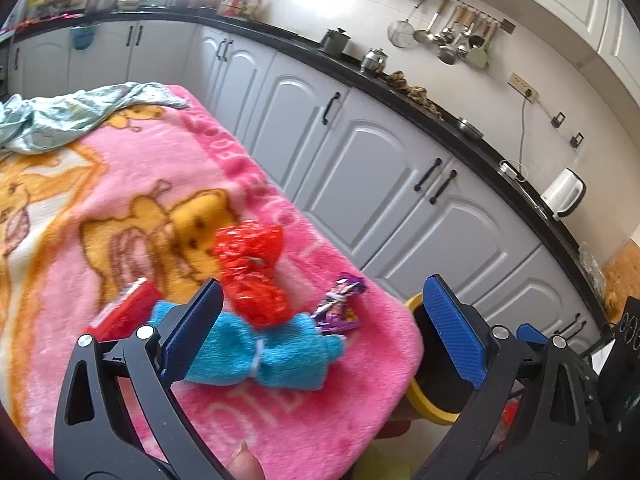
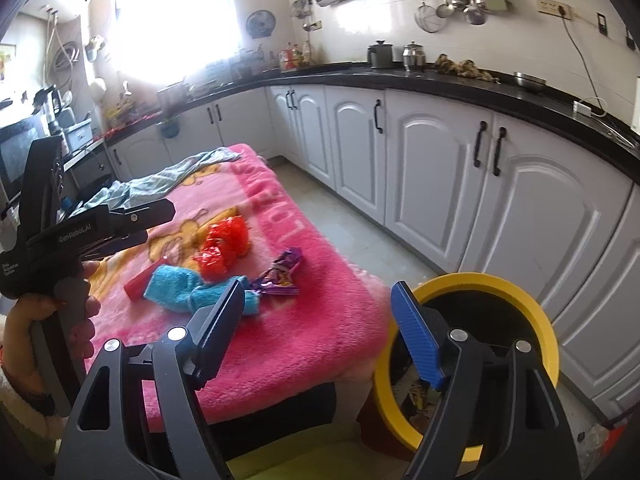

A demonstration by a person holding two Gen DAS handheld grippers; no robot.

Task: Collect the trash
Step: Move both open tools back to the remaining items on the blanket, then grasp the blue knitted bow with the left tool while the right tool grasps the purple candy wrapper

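Seemingly little is binned: both the left gripper [image 1: 320, 320] and right gripper [image 2: 320, 320] gape empty, while the crumpled red plastic wrapper [image 1: 252, 272] and purple foil wrapper [image 1: 340, 306] lie near the pink blanket's [image 1: 120, 184] corner beside the yellow-rimmed bin [image 2: 472, 284]

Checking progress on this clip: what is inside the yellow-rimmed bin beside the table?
The yellow-rimmed bin is mostly dark inside. Low in the opening, some printed wrapper-like scraps show. The right gripper, open and empty, covers part of the opening, so the rest is hidden.

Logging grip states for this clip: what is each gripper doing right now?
Left gripper: open, holding nothing.
Right gripper: open, holding nothing.
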